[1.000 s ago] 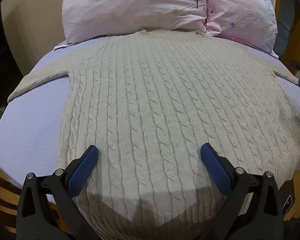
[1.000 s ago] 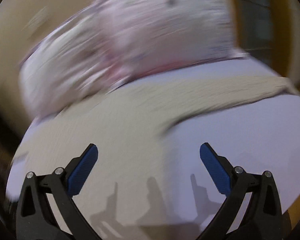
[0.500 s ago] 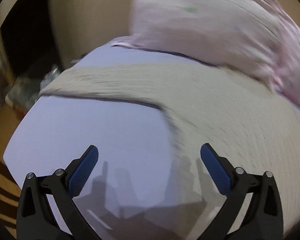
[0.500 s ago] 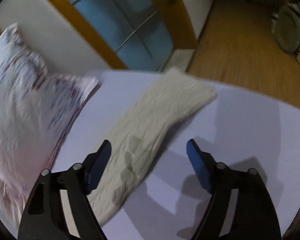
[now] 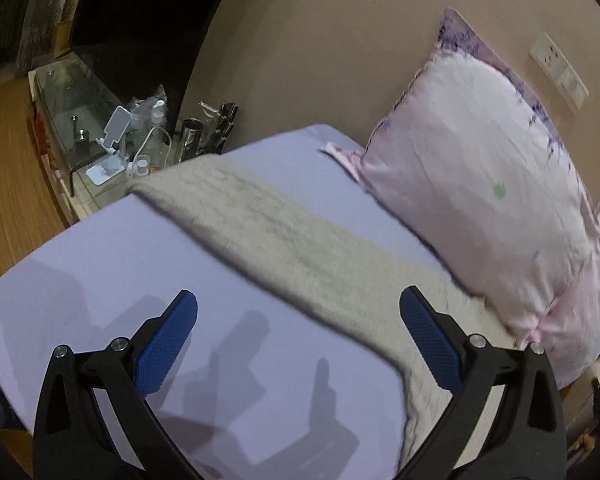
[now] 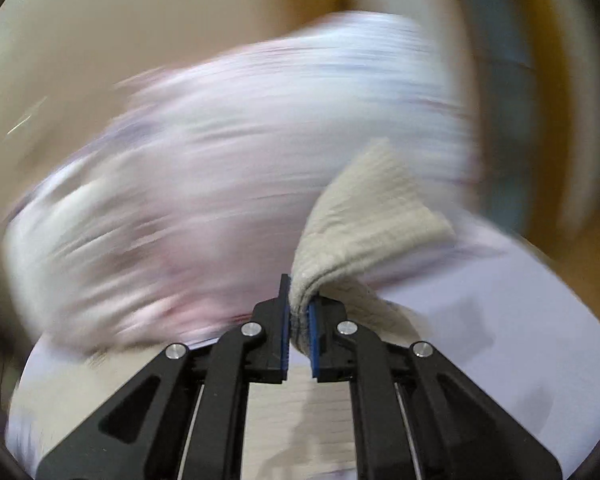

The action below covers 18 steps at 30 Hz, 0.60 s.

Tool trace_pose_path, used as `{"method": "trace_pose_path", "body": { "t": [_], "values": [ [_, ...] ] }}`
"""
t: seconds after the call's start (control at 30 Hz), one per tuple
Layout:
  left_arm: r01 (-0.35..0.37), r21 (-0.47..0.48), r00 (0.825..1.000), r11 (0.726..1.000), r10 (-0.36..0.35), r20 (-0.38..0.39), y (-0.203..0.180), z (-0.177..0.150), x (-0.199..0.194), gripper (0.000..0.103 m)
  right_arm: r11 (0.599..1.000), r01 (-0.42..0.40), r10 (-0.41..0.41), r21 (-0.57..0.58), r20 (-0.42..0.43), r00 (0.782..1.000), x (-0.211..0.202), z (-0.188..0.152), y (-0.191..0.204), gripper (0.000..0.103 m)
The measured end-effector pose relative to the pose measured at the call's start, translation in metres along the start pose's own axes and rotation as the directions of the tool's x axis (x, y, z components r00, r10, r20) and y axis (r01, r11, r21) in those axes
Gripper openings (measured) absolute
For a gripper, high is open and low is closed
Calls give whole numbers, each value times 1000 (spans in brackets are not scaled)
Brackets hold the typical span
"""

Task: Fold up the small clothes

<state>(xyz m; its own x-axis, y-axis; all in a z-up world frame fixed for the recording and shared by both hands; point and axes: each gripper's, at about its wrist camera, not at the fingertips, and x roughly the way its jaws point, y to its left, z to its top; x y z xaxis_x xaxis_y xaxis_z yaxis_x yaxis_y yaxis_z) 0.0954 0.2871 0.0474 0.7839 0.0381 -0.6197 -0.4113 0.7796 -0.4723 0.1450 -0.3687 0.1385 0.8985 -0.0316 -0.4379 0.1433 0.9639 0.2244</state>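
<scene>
A beige cable-knit sweater lies on a lavender bed sheet [image 5: 100, 264]. In the left wrist view its left sleeve [image 5: 260, 224] stretches flat toward the bed's far corner. My left gripper [image 5: 298, 316] is open and empty, hovering over the sheet just in front of the sleeve. In the right wrist view my right gripper [image 6: 298, 300] is shut on the cuff of the right sleeve [image 6: 364, 220] and holds it lifted off the bed; the view is blurred by motion.
A pink floral pillow [image 5: 484, 184] leans against the beige wall behind the sweater, and shows blurred in the right wrist view [image 6: 240, 160]. A glass side table [image 5: 100, 136] with bottles and small items stands left of the bed. Wooden floor lies beyond.
My left gripper swung left from the sweater's body to its left sleeve. My right gripper reached the right sleeve, shut on the cuff and lifted it.
</scene>
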Motion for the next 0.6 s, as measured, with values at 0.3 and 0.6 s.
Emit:
{"method": "trace_pose_path", "body": {
  "t": [0.3,0.6],
  "values": [
    [11,-158,998,987,-20,-53,10,24,37,84,818,-558,459,-138,-428,779,57,-109,225,51],
    [21,-376,1000,927,-28,-12,64,49,61,65,915,-403,388,8,-290,875,36,-77,111,83]
  ]
}}
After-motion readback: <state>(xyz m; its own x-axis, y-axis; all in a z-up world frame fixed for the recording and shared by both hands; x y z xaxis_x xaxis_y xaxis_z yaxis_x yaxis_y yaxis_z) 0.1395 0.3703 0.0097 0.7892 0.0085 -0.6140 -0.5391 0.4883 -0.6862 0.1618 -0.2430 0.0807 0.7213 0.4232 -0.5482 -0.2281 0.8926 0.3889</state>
